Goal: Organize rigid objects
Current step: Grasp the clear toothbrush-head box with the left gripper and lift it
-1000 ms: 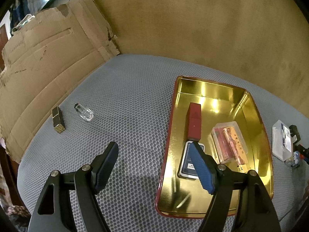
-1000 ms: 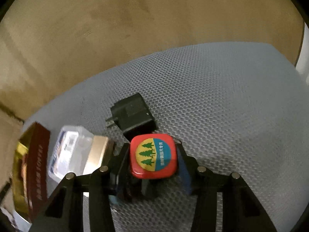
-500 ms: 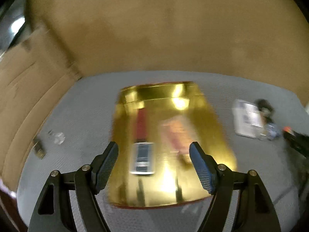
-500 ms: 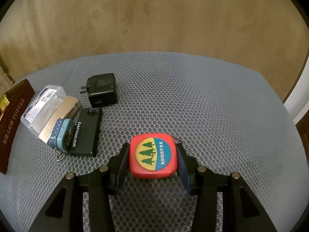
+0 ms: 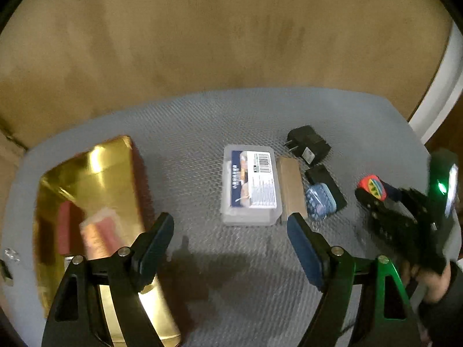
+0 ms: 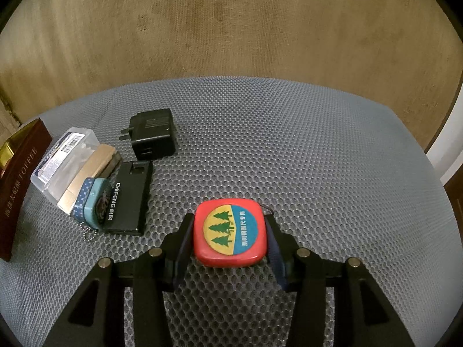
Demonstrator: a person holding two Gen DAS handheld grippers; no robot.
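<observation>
My left gripper (image 5: pixel 228 219) hovers over the grey mesh pad, its jaws opening with nothing between them. Just beyond its tips lies a clear plastic box (image 5: pixel 250 185) with a barcode label. To the left is the gold tin tray (image 5: pixel 86 173), which holds a red stick (image 5: pixel 65 231) and a small pink-filled case (image 5: pixel 101 231). My right gripper (image 6: pixel 230 222) is shut on a red tape measure (image 6: pixel 230 231) with a tree label, low over the pad. That gripper (image 5: pixel 373 190) also shows at the right of the left wrist view.
A row lies left of the right gripper: clear box (image 6: pixel 62 156), tan block (image 6: pixel 86 173), blue tin (image 6: pixel 92 199), flat black case (image 6: pixel 133 193) and black charger (image 6: pixel 153 137). The tray's maroon wall (image 6: pixel 20 179) stands at far left. A brown wall backs the pad.
The left gripper has swung right, from over the tray to in front of the clear box, and stands wider. The right gripper rolled level, with the tape measure still in it.
</observation>
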